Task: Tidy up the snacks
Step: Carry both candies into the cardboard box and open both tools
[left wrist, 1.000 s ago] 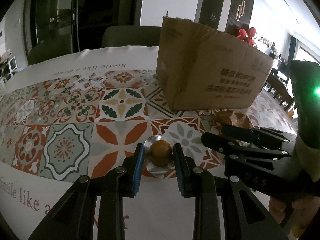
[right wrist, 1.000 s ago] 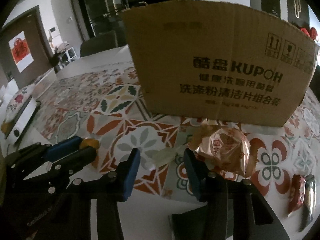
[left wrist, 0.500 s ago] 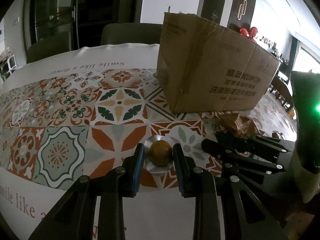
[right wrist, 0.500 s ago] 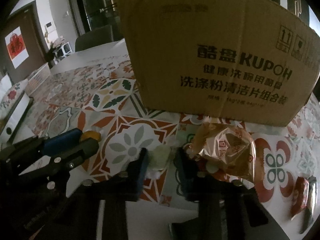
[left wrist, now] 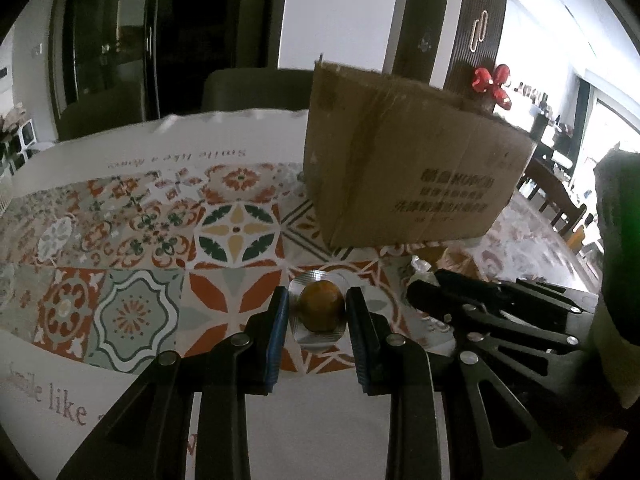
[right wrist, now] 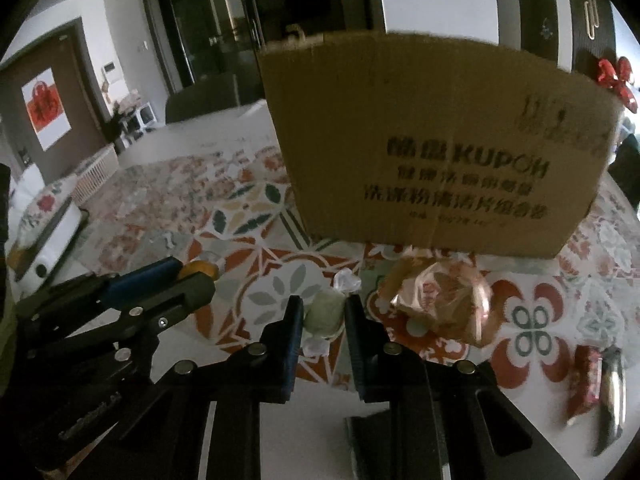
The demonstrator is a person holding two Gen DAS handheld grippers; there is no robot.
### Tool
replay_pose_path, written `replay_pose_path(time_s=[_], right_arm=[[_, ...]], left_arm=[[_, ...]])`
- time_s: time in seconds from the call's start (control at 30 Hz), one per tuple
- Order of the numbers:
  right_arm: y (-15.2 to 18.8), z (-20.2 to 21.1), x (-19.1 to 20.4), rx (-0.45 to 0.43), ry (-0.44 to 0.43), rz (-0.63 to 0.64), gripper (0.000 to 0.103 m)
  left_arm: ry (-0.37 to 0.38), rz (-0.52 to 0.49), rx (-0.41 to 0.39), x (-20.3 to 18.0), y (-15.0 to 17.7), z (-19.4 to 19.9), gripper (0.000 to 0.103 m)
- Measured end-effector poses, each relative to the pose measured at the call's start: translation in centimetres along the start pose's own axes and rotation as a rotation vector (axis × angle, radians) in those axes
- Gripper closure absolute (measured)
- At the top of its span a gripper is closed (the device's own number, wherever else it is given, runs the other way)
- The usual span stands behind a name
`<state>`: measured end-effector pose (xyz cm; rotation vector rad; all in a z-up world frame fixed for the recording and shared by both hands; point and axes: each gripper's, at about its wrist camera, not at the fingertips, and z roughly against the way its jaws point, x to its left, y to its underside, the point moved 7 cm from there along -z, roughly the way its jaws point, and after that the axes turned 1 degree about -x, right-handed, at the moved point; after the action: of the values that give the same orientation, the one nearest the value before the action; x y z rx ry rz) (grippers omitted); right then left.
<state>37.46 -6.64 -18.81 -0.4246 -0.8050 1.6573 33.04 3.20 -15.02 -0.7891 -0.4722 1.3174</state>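
Note:
My left gripper (left wrist: 318, 312) is shut on a round orange snack in a clear blister pack (left wrist: 321, 311), held just above the patterned tablecloth. My right gripper (right wrist: 323, 314) is shut on a pale green wrapped candy (right wrist: 326, 312), lifted a little off the table. A brown cardboard box (right wrist: 432, 140) stands behind both; it also shows in the left wrist view (left wrist: 408, 172). The left gripper appears at the left of the right wrist view (right wrist: 160, 280), and the right gripper at the right of the left wrist view (left wrist: 480, 300).
A shiny orange wrapped pastry (right wrist: 444, 300) lies right of the candy. A red packet (right wrist: 586, 380) and a dark wrapped bar (right wrist: 612, 392) lie at the far right. A white device (right wrist: 44, 248) sits at the table's left edge. Chairs stand behind the table.
My right gripper closed on the green candy and lifted it slightly. My left gripper kept its hold on the orange snack and rose a little.

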Motion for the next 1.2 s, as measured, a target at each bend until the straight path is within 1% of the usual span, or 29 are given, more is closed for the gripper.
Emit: replay_pose_path(time_s=[0.2, 0.33, 0.43, 0.63, 0.9, 1.03, 1.2], right_arm=[[-1.8, 3.9, -0.4, -0.095, -0.011, -0.008, 0.08], [-3.3, 6.7, -0.8, -0.171, -0.004, -0.006, 0.08], [-4.7, 8.9, -1.3, -0.232, -0.003, -0.01, 0.08], [-6.5, 11.6, -2.4, -0.312, 0.01, -0.004, 0.08], [-9.2, 13.4, -4.1, -0.38, 0.03, 0.007, 0.08], [-11.1, 13.5, -5.2, -0.393, 0.05, 0.015, 0.08], [-13.2, 12.7, -6.4, -0.39, 0.063, 0.018, 0.08]], left_arm=[[0.011, -0.009, -0.064, -1.3, -1.9, 2.6, 0.074], [0.031, -0.042, -0.126, -2.8, -3.8, 4.4, 0.074], [0.041, -0.064, -0.16, -3.9, -5.2, 5.3, 0.074], [0.059, -0.101, -0.226, -5.9, -8.0, 6.5, 0.074], [0.09, -0.134, -0.256, -7.8, -11.8, 5.7, 0.074], [0.095, -0.145, -0.26, -8.5, -14.0, 4.7, 0.074], [0.101, -0.159, -0.254, -9.0, -16.4, 3.0, 0.074]])
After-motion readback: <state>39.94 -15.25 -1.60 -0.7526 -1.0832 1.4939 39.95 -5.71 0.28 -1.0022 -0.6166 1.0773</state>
